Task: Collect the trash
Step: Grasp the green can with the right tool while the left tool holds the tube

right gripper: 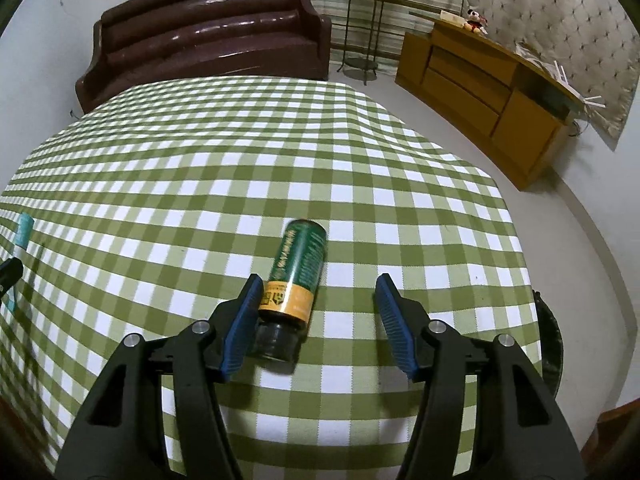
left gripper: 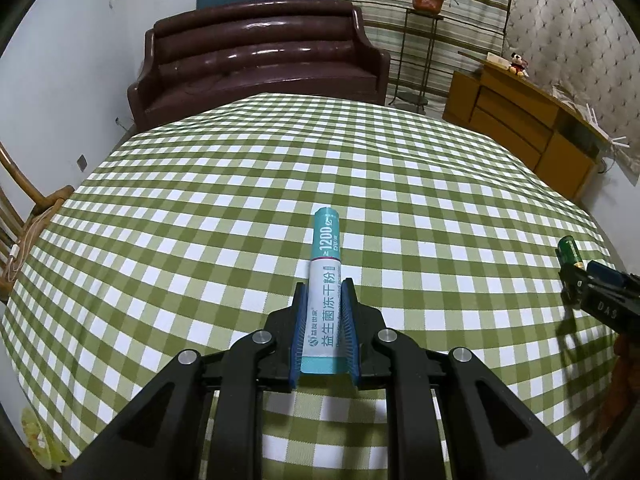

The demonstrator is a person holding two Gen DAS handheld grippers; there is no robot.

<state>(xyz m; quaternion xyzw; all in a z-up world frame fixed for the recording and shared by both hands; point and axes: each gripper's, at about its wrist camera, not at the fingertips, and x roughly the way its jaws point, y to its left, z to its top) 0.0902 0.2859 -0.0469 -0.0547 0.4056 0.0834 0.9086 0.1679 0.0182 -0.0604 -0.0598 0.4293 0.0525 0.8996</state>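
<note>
My left gripper [left gripper: 324,285] is shut on a slim white and teal carton [left gripper: 326,240] that sticks out forward past the fingertips, above the green checked tablecloth [left gripper: 200,200]. My right gripper [right gripper: 320,278] stands open over a green bottle [right gripper: 298,264] with a yellow label and a dark cap. The bottle lies between the jaws, touching only the left pad [right gripper: 242,324]; the right pad stays well apart from it. In the left wrist view the right gripper [left gripper: 576,276] and the bottle [left gripper: 570,252] show at the right edge. The carton [right gripper: 24,232] shows at the right wrist view's left edge.
A brown leather sofa [left gripper: 256,52] stands behind the table, a wooden cabinet [left gripper: 520,120] at the right, a plant stand [left gripper: 420,52] between them. A wooden chair [left gripper: 24,216] sits at the left. A dark round rim [right gripper: 548,344] shows just past the table's right edge.
</note>
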